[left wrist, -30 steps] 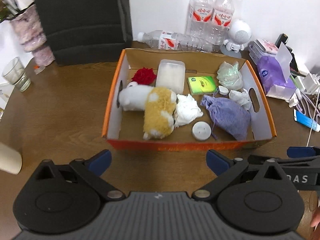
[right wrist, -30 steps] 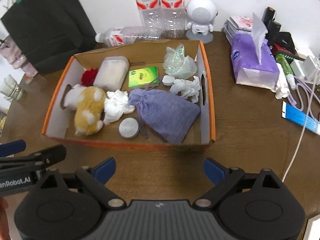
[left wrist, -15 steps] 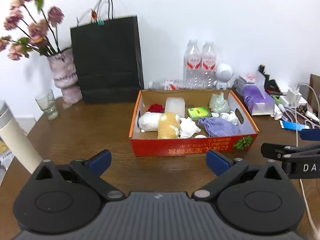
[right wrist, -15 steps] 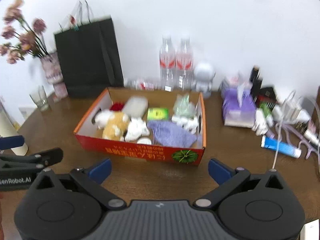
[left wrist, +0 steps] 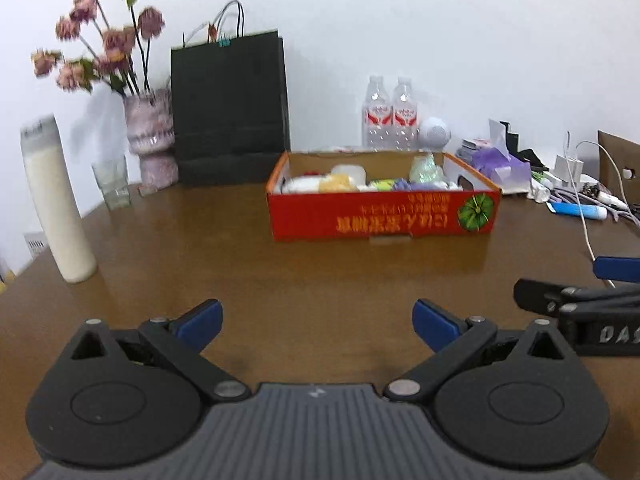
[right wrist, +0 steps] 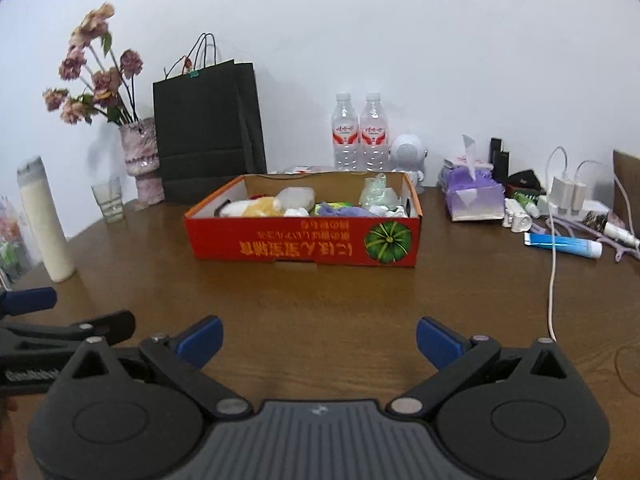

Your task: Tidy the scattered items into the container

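A red and orange cardboard box (left wrist: pixel 380 216) (right wrist: pixel 304 240) stands in the middle of the brown table, well ahead of both grippers. It holds a yellow and white plush toy (right wrist: pixel 256 207), a purple cloth pouch (right wrist: pixel 340 211), a clear lidded tub (right wrist: pixel 298 197), crumpled tissue and a pale green plastic bag (right wrist: pixel 376 194). My left gripper (left wrist: pixel 316 322) stands open over bare wood with nothing between its blue pads. My right gripper (right wrist: pixel 318 338) is open too and empty. Each gripper shows at the edge of the other's view.
A tall cream bottle (left wrist: pixel 56 200), a glass (left wrist: pixel 112 182), a flower vase (left wrist: pixel 150 136) and a black paper bag (left wrist: pixel 230 108) stand at left and back. Two water bottles (right wrist: pixel 360 136), a tissue pack (right wrist: pixel 472 196), chargers, cables and a blue tube (right wrist: pixel 564 245) crowd the right.
Both grippers have drawn back from above the box and lowered toward the table's near side, tilting up to a flatter view. The box now looks smaller and farther away.
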`<state>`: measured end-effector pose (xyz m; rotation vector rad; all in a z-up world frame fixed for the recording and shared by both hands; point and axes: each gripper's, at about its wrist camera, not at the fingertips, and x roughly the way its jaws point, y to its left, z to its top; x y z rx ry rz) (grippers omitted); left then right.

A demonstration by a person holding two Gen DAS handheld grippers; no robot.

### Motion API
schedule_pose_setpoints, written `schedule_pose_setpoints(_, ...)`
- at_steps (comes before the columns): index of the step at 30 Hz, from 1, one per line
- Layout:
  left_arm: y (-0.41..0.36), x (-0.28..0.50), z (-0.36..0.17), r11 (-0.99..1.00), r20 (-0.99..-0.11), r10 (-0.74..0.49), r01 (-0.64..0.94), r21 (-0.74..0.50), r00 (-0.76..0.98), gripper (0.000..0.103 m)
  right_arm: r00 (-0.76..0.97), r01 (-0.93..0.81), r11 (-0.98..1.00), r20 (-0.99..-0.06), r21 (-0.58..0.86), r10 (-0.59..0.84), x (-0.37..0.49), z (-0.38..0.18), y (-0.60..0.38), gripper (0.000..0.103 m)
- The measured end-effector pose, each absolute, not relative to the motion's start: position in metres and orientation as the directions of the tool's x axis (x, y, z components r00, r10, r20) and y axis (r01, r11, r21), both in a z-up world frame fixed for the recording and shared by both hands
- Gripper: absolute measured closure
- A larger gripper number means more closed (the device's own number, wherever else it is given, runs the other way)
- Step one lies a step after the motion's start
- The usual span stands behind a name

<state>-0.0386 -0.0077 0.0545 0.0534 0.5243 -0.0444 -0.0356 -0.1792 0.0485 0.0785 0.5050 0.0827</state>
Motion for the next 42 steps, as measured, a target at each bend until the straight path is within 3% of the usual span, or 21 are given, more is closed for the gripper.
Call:
schedule_pose_setpoints(10, -0.002, -0.021, 0.012, 0.999, -0.595, -0.032, 0.052, 0.016, 0.803, 0.000, 0.823, -0.019, 0.994, -0.562, 0.108, 0.077, -0.031, -0.003, -0.178, 0.000)
schedule_pose_setpoints(22, -0.002, -0.004, -0.003, 0.998, -0.645, -0.019, 0.055, 0.036, 0.764, 0.000, 0.801, -0.028, 0.991, -0.590, 0.133, 0.102, -0.017, -0.013, -0.177, 0.000)
schedule_pose_setpoints(32, -0.002, 0.003, -0.004, 0.997, -0.648, -0.027, 0.063, 0.032, 0.761, 0.000, 0.783, -0.018, 0.990, -0.614, 0.138, 0.100, -0.008, -0.016, -0.177, 0.000)
schedule_pose_setpoints(42, -0.003, 0.007, -0.005, 0.998, -0.639, -0.001, 0.044, 0.052, 0.769, 0.000, 0.768, -0.010, 0.998, -0.639, 0.056, 0.044, -0.004, -0.018, -0.167, 0.000)
